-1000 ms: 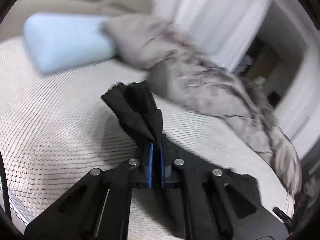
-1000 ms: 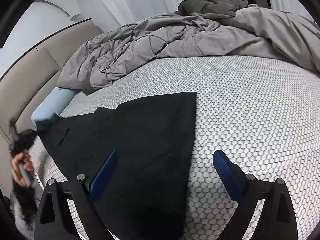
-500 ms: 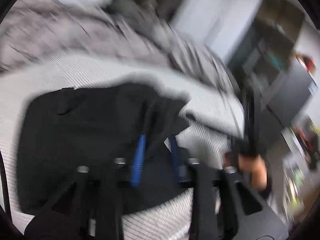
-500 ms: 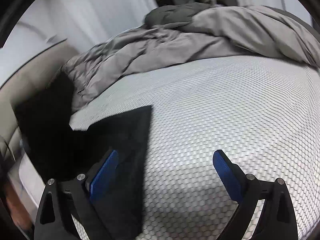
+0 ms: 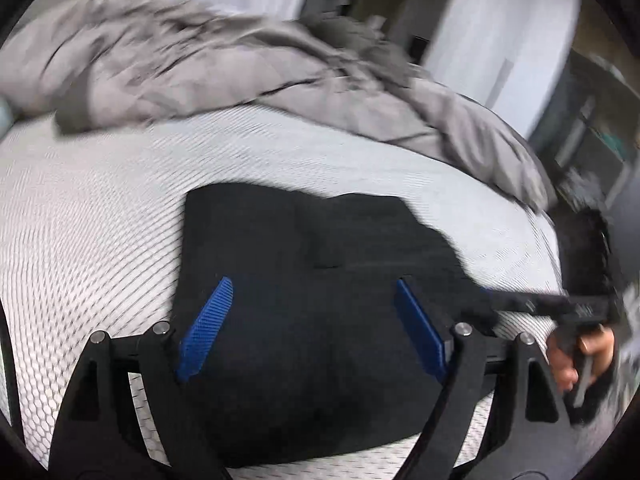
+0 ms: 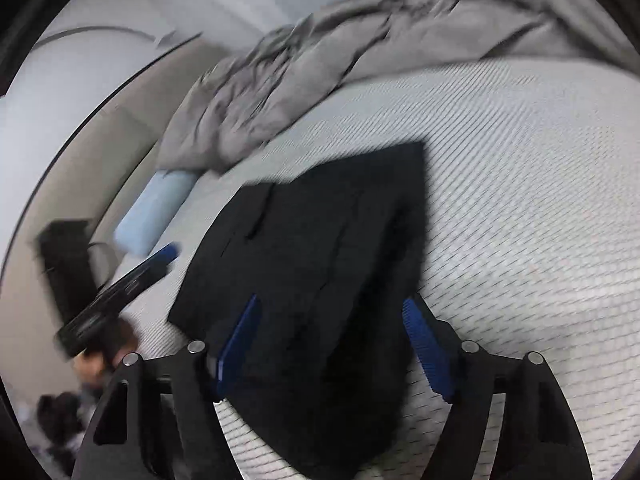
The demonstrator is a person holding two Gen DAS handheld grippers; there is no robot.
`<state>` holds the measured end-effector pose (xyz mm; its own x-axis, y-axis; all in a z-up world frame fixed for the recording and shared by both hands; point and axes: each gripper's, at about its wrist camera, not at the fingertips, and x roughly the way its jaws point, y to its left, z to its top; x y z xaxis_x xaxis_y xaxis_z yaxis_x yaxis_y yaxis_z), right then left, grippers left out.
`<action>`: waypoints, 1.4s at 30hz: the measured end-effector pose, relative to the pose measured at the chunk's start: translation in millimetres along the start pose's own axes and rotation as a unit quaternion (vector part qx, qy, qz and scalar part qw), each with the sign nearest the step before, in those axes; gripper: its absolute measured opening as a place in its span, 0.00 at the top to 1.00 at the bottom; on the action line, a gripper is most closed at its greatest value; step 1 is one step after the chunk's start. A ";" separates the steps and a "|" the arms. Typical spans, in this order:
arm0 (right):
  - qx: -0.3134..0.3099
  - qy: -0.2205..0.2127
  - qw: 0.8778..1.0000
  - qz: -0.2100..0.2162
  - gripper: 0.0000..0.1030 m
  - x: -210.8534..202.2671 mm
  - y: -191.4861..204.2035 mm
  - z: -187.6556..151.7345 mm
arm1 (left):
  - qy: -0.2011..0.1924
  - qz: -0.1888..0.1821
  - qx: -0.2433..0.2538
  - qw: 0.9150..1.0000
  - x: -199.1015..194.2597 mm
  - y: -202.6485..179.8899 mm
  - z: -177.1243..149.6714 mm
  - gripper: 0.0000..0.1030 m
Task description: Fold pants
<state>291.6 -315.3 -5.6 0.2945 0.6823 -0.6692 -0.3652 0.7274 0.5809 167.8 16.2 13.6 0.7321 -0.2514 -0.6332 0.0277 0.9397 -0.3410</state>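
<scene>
The black pants [image 5: 312,280] lie folded in a compact stack on the white honeycomb mattress [image 5: 88,216]; they also show in the right wrist view [image 6: 320,264]. My left gripper [image 5: 312,328] is open and empty, hovering over the near part of the pants. My right gripper [image 6: 336,352] is open and empty, above the near end of the stack. The right gripper appears at the right edge of the left wrist view [image 5: 560,304], and the left gripper at the left of the right wrist view [image 6: 120,288]. Both views are motion-blurred.
A rumpled grey duvet [image 5: 240,64] is heaped along the far side of the mattress and also shows in the right wrist view [image 6: 320,72]. A light blue pillow [image 6: 156,212] lies by the beige headboard [image 6: 92,152]. Dark furniture [image 5: 592,136] stands beyond the bed.
My left gripper carried a pinched end of the pants over the rest, then opened and let go. The pants now lie in a shorter folded stack. My right gripper stayed open.
</scene>
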 end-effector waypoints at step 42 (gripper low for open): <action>0.018 0.047 0.999 0.013 0.53 -12.9 10.0 -49.8 | 0.047 0.026 -0.042 0.998 16.8 68.4 -8.0 0.22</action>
<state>240.2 -320.5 -14.3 0.2016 0.6918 -0.6933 -0.3398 0.7133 0.6130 176.6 74.4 -26.0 0.6644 -0.2266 -0.7122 -0.0696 0.9300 -0.3608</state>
